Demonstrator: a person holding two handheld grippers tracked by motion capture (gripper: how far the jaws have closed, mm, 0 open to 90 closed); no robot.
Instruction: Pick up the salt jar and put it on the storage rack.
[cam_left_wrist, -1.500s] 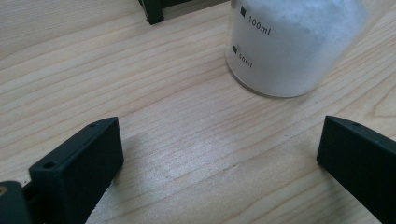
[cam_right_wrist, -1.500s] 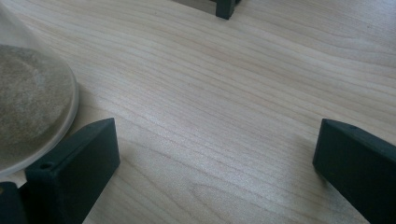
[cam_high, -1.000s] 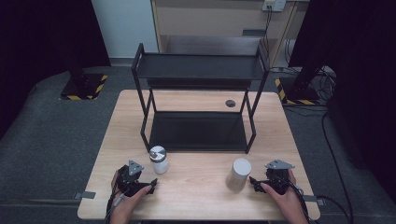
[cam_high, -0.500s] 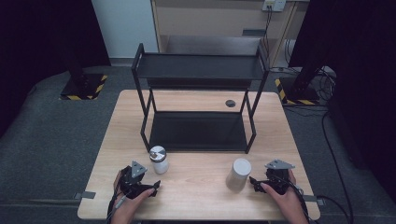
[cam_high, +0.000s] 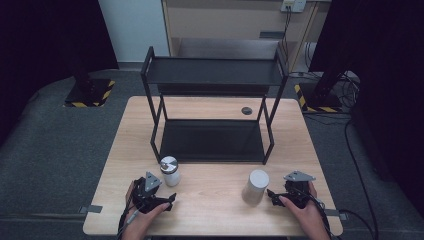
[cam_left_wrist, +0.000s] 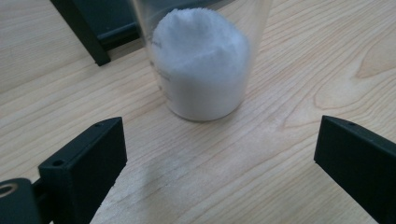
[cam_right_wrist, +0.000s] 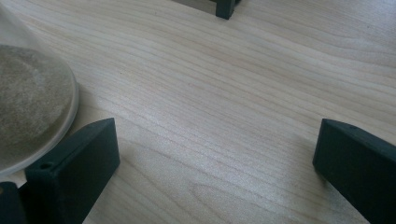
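Clear and see-through, a little jar (cam_high: 169, 171) with a shiny silver lid stands upright on the wooden table (cam_high: 210, 200), at about 7 o'clock from the middle of the table in the high view. In the left gripper view the jar (cam_left_wrist: 201, 60) is seen to hold white powder, piled up in a heap. The left gripper (cam_high: 167, 200) sits at the jar's 6 o'clock, just beside it but not touching, with its black jaws spread wide and nothing between them. A second jar (cam_high: 256, 186), pale with a white top, stands at about 5 o'clock from the table's middle. In the right gripper view this jar (cam_right_wrist: 32, 98) looks filled with something grey-brown and grainy. The right gripper (cam_high: 272, 195) is at that jar's 4 o'clock, very near it; its jaws are wide apart too, over bare wood. At 12 o'clock from both jars stands a black metal rack (cam_high: 212, 100) with two shelves. A small dark round spot (cam_high: 246, 110) lies on the table behind it.
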